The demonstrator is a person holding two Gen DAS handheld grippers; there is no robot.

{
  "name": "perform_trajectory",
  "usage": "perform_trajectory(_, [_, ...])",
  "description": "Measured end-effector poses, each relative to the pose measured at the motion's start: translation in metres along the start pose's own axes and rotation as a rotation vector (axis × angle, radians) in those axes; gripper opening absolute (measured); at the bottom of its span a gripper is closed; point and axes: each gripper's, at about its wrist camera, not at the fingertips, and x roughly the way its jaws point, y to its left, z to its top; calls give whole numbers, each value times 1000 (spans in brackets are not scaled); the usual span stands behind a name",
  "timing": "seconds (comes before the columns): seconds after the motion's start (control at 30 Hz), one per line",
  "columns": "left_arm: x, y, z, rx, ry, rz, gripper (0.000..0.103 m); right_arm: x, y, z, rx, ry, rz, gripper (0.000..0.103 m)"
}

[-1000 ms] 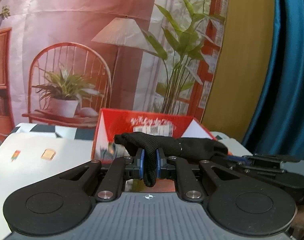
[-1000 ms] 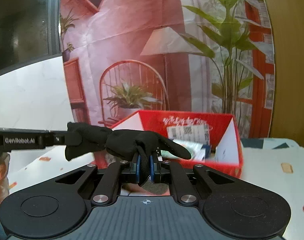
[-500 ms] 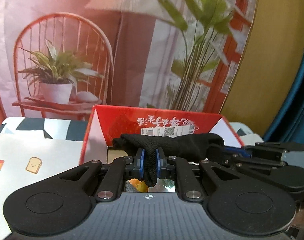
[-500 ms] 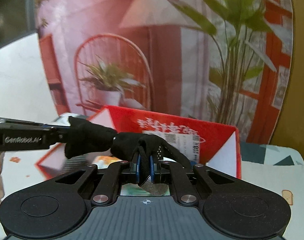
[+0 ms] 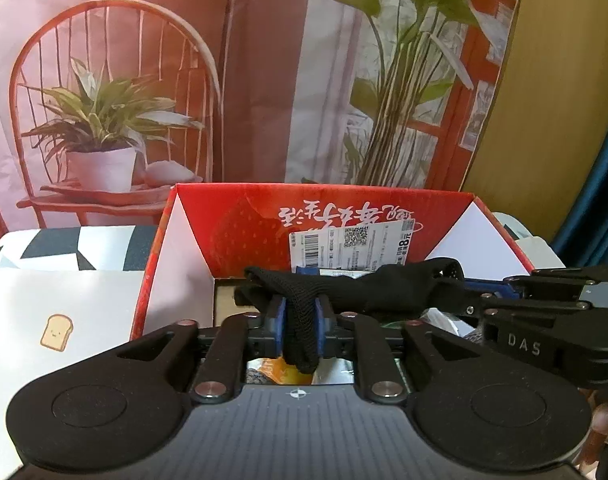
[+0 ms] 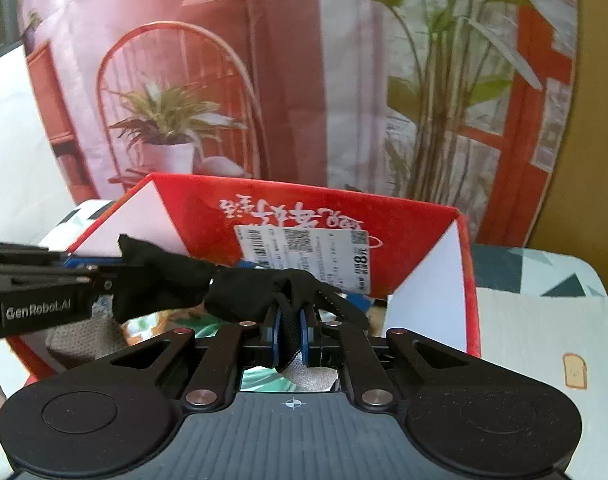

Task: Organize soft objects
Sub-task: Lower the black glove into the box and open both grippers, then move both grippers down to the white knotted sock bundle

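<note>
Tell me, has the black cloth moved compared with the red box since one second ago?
Yes. The black cloth, stretched between both grippers, has come forward over the red box opening; earlier it hung in front of the box's near edge.

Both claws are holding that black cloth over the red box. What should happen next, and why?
Probably let it drop. The black cloth hangs stretched between the left gripper, whose jaws are opening around it, and the right gripper, shut on it, above the open red box. So the right should likely open too.

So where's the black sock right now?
The black sock hangs stretched between the left hand-held gripper, whose jaws are opening, and the right hand-held gripper, over the open red box.
</note>
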Motion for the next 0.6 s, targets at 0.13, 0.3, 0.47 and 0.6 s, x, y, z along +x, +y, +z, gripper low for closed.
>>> perform_trajectory(0.13, [-16, 2, -1, 14, -57, -2, 55, -6, -1, -4, -3, -31, -50, 24])
perform_trajectory(0.3, [-51, 5, -6, 46, -134, 5, 61, -37, -2, -12, -6, -136, -33, 39])
perform_trajectory(0.47, [-92, 10, -24, 39, -210, 33, 70, -79, -3, -31, -5, -242, 27, 44])
perform_trajectory(0.6, [-118, 22, -50, 22, -231, 48, 70, -110, -2, -54, -16, -301, 53, 46])
